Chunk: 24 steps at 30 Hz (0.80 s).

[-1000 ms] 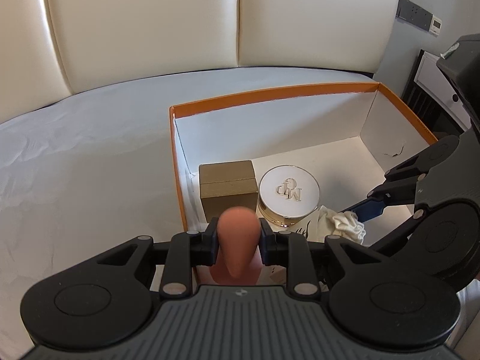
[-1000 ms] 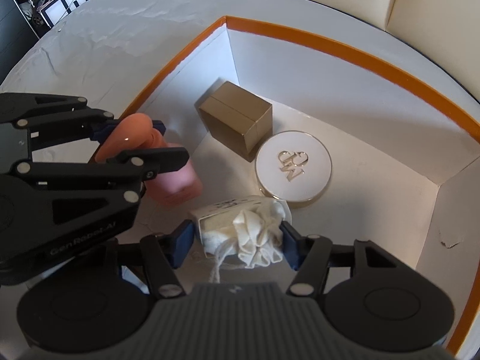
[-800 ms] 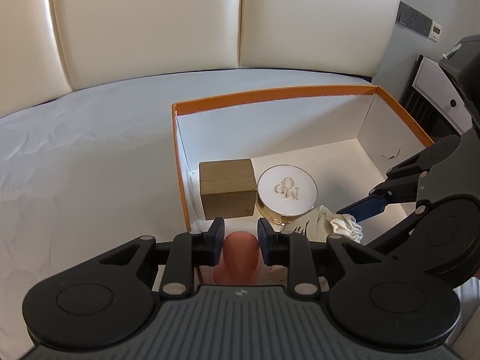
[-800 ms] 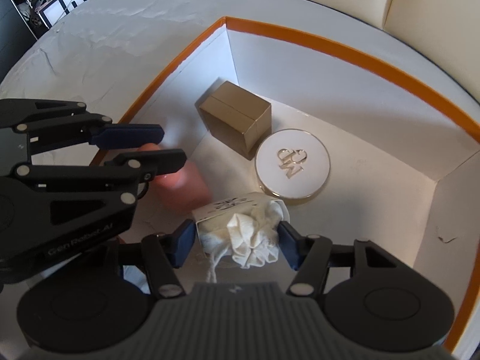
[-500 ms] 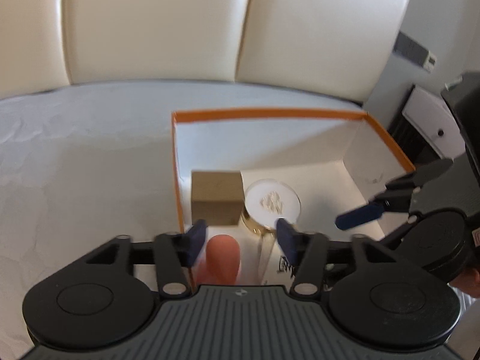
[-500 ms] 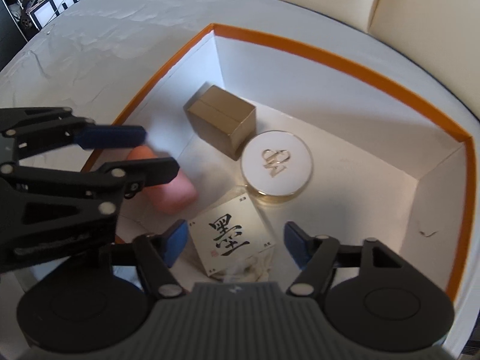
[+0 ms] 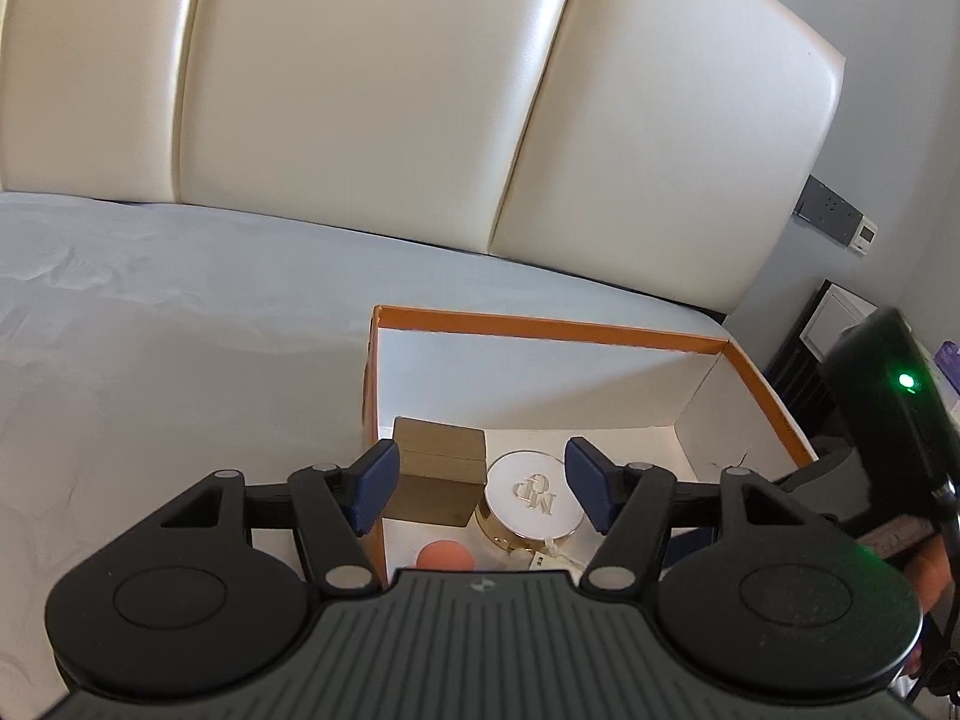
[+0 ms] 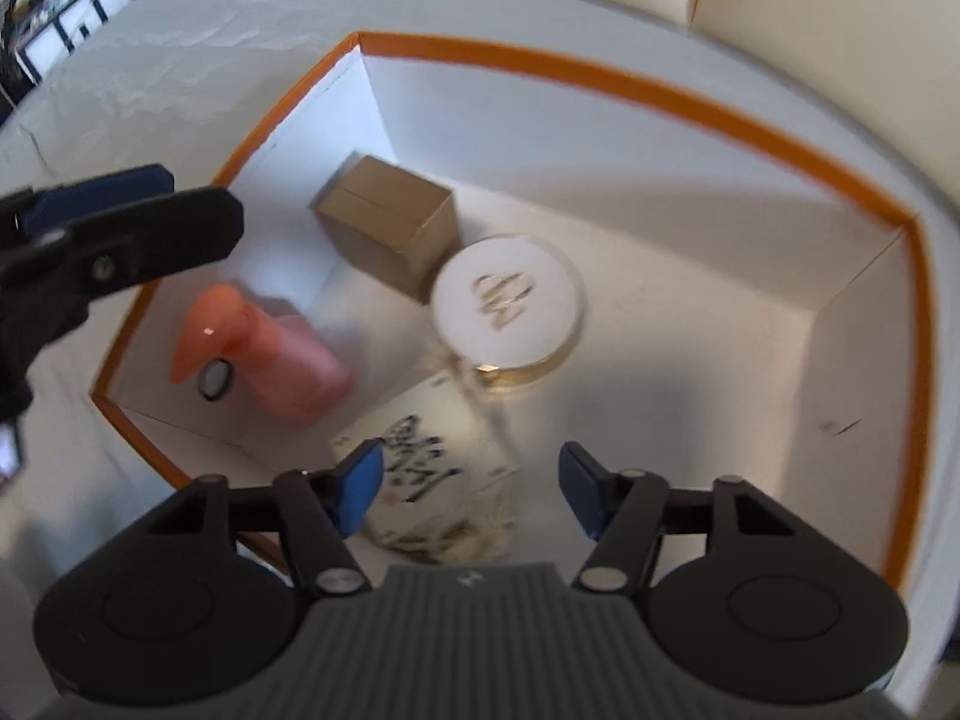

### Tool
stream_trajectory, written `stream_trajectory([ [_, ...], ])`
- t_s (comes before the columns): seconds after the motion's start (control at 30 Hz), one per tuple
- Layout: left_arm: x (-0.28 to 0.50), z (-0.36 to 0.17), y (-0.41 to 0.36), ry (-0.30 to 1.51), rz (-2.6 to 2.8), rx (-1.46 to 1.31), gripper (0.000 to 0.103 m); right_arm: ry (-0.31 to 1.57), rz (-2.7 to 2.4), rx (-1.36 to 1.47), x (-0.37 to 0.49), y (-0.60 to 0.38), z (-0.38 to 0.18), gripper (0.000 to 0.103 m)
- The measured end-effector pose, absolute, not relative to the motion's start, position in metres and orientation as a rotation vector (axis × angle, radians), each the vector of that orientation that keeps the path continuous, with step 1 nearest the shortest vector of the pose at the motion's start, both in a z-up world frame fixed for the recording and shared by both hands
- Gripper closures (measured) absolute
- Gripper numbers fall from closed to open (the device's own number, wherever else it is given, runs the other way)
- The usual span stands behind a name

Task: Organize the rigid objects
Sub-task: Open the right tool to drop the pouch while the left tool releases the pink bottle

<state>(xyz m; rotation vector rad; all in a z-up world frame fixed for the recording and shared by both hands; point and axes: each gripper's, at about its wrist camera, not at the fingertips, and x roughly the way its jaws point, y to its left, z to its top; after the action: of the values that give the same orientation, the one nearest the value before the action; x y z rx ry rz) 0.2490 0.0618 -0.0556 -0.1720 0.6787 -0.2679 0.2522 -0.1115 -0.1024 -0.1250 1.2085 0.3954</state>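
A: Lower middle of the left wrist view, the left gripper (image 7: 478, 492) has its jaws spread, having just been opening, with nothing between the blue pads.
B: And the pink thing?
A: The pink bottle (image 8: 264, 354) lies on its side on the floor of the box, lower left of the right wrist view, near the left wall. Smooth, glossy, rounded orange-pink cap and a squarish pink body; blurred.
B: The box itself?
A: The orange-rimmed box (image 8: 600, 81) is stiff white card inside, sitting on a pale wrinkled bedsheet (image 7: 150, 360) in front of a cream padded headboard (image 7: 360, 90).
B: What else is inside it?
A: A gold cardboard cube (image 8: 390, 222) at centre, matte with sharp edges. Just to its right, a round white compact (image 8: 510, 300) with a gold rim and a gold logo on the lid. Below that, a flat white card with black brush lettering (image 8: 420, 444), with crumpled cream cloth (image 8: 474, 534) at its lower edge.
B: The right gripper?
A: The right gripper (image 8: 468, 489) hovers over the card and cloth, released. Its jaws have just been narrowing, but the pads press on nothing.
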Motion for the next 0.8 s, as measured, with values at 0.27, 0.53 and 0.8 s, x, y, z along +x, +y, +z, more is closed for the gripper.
stream_trajectory([
  [0.27, 0.251, -0.061, 0.067, 0.692, -0.241, -0.173, 0.029, 1.303, 0.437, 0.014, 0.261, -0.099, -0.119, 0.090],
  [0.53, 0.249, -0.061, 0.071, 0.691, -0.224, -0.183, 0.029, 1.148, 0.471, -0.059, 0.246, -0.076, -0.101, 0.093],
  [0.8, 0.234, -0.038, 0.062, 0.668, -0.247, -0.144, 0.030, 0.980, 0.398, -0.193, 0.217, -0.077, -0.063, 0.084],
])
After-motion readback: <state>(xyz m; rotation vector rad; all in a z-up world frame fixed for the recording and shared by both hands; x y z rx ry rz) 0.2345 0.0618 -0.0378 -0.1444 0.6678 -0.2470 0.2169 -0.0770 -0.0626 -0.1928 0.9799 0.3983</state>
